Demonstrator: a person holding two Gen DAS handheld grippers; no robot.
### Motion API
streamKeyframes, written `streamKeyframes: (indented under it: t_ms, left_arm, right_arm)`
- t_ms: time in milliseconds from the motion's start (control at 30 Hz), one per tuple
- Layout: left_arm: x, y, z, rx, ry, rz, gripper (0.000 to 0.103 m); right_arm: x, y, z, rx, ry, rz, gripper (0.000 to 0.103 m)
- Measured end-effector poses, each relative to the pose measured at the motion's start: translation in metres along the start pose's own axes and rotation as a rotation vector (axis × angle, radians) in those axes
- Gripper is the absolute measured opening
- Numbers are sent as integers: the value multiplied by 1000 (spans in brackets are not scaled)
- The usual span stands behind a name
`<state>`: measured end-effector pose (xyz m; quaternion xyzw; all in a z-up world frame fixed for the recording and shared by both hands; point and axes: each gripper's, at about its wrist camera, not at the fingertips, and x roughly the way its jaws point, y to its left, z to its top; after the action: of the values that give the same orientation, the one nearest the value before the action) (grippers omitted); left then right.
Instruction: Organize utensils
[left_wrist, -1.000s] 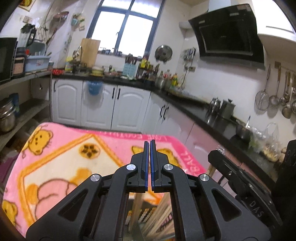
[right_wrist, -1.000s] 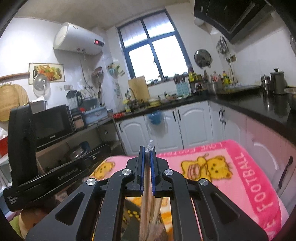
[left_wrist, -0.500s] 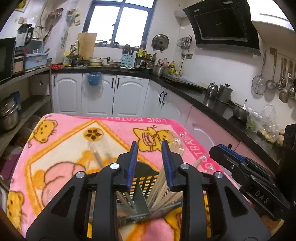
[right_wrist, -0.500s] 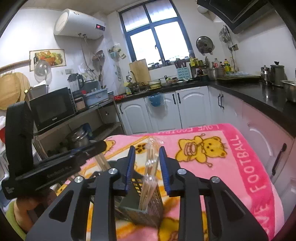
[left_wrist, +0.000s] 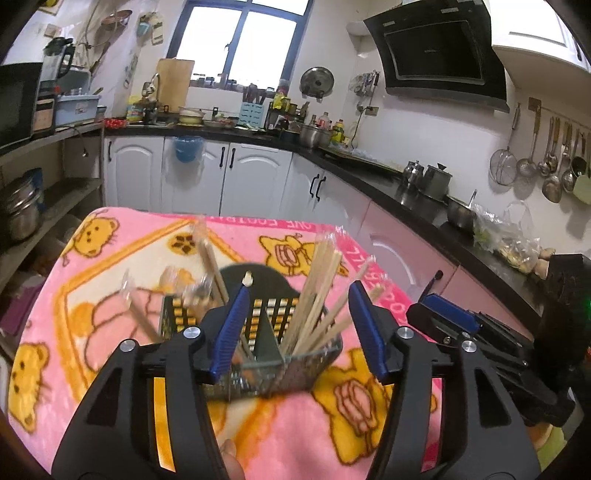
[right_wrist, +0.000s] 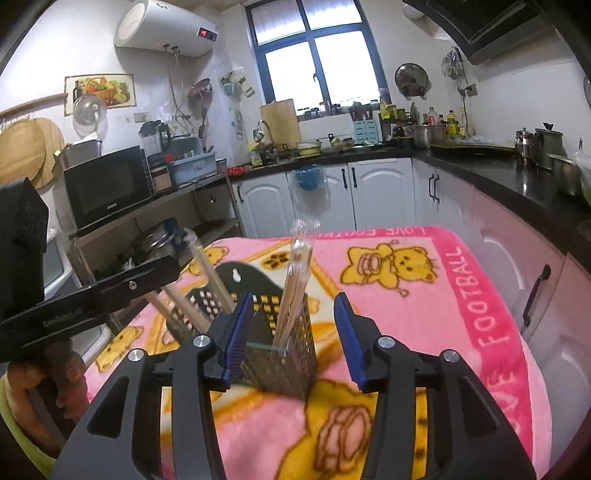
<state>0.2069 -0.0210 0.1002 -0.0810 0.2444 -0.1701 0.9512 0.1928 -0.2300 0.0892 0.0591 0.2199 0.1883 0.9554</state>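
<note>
The utensil holder (left_wrist: 273, 332) is a dark perforated box with a raised back plate and a divider down its middle; its base and near wall are partly hidden behind the fingers of both grippers, and in the left wrist view its left compartment is smeared by blur. It stands on a pink blanket (left_wrist: 110, 229) printed with yellow bears, toward the blanket's near edge and about midway between its side edges. The right compartment holds a bundle of wooden chopsticks (left_wrist: 317, 291) fanning upward, some in clear wrappers; the left compartment holds a few more wrapped sticks (right_wrist: 207, 273) leaning toward the left edge, their lower ends hard to make out. The left gripper (left_wrist: 295, 332) is opening, its blue pads apart on either side of the holder and touching nothing. The right gripper (right_wrist: 291, 339) is opening too, with the chopstick bundle standing free between its pads. A person's hand (right_wrist: 55, 380) shows at the lower left, cut off by the frame.
</note>
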Motion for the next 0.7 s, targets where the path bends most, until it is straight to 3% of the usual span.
streamKeyframes:
  t_ms: [300, 433, 567, 700]
  left_arm:
    - [-9, 9, -38, -14, 32, 34, 67]
    - [-11, 12, -53, -11, 46, 63, 77]
    - [-10, 16, -67, -18, 75, 88, 79]
    - [-11, 20, -78, -21, 92, 105, 90]
  right_arm:
    - [-10, 7, -31, -25, 33, -19, 58]
    - [-11, 8, -45, -15, 47, -16, 70]
    - [-12, 8, -56, -18, 59, -23, 81]
    - [-11, 6, -66, -12, 79, -25, 85]
